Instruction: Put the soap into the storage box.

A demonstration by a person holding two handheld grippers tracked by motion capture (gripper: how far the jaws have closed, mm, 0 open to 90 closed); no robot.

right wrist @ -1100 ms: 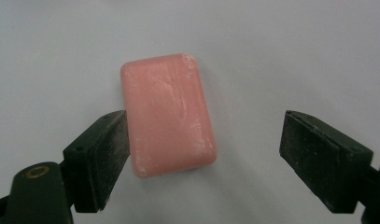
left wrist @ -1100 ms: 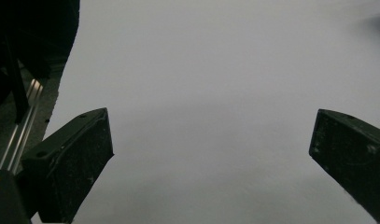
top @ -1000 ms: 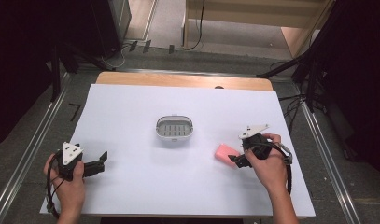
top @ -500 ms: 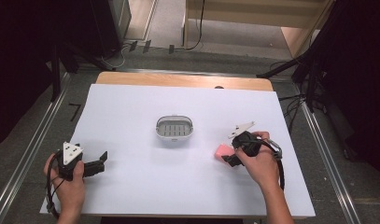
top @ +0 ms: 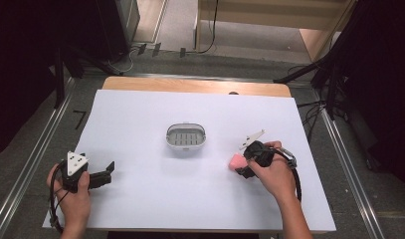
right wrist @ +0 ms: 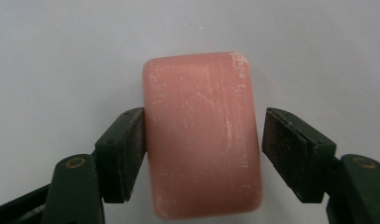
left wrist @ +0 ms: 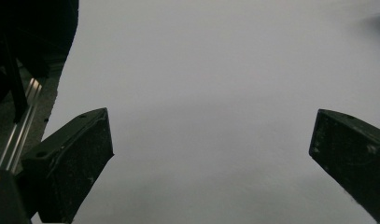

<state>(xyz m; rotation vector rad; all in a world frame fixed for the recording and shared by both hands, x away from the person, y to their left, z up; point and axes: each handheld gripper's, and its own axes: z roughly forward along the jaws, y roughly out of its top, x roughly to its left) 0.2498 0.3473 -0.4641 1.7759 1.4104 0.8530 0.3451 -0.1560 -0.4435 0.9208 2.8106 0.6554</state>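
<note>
Pink soap bar lying flat on the white tabletop, to the right of and slightly nearer than the grey slatted soap dish, well apart from it. Same bar seen from the high view as a small pink block just beside the right hand.

Right tongs set around the soap bar, one jaw on each long side. Jaws just now closing in on the bar, with the bar between them. Left pad touching the bar's side; right pad separated from the other side by a narrow strip of visible tabletop. Grip therefore not yet complete: tongs narrowed but not pressing from both sides. In the high view, right tongs pointing toward the soap dish side, grey three-cornered plate tilted above, cable looping around the wrist.

Left tongs spread wide, nothing between the jaws except bare white tabletop. In the high view, left tongs held in the left hand well to the left of and nearer than the soap dish, close to the tabletop's near-left corner, jaws pointing toward the dish side.

Soap dish empty-looking, slats visible, standing near the middle of the tabletop.
</note>
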